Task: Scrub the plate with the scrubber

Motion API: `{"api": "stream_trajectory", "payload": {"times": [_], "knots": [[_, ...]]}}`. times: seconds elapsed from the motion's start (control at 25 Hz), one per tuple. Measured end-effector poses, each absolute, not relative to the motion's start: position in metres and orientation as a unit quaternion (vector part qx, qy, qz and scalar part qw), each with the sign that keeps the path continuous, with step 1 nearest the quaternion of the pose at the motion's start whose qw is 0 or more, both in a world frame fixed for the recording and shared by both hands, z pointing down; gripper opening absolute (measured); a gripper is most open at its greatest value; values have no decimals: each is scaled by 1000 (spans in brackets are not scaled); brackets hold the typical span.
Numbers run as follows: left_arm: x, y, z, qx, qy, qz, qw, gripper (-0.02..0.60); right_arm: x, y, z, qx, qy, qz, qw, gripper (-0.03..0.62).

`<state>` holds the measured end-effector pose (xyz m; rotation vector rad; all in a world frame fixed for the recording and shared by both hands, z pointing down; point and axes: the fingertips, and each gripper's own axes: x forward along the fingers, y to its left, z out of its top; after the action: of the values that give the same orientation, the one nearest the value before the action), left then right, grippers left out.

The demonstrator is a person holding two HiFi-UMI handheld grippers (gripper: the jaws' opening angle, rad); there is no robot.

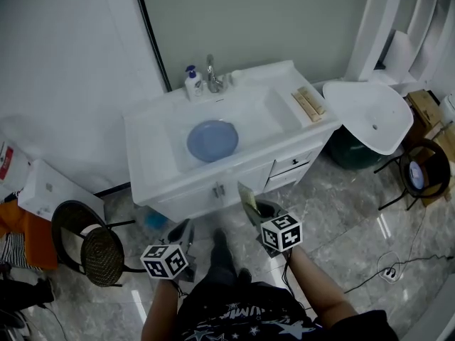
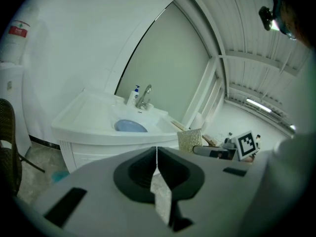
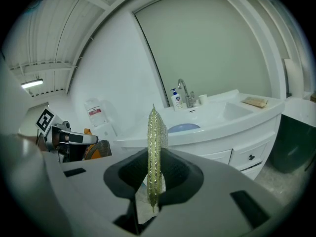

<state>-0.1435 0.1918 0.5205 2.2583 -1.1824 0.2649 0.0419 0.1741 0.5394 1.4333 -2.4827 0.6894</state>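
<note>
Gripped the scrubber edge-on in the right gripper, both pads pressed flat against its faces, glittery top edge standing up past the jaws. Carried nothing in the left gripper, jaws closed fully together. Held both grippers side by side, near each other, in front of the white vanity and short of its front edge. Found the blue plate lying flat in the sink basin ahead of both grippers, well apart from the scrubber, a little right of the right gripper's pointing line and a little left of the left gripper's. Noted the faucet and soap bottle beyond the plate, farther from the jaws. Noted a wicker chair off the left gripper's outer side.
</note>
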Motion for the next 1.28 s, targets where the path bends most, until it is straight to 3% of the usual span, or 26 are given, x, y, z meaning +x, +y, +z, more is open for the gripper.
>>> {"api": "stream_trajectory", "payload": {"times": [1.28], "knots": [[-131,-69,548,835,-415,107,345,18,69,-67,521,532,-806,240,97,72]]}}
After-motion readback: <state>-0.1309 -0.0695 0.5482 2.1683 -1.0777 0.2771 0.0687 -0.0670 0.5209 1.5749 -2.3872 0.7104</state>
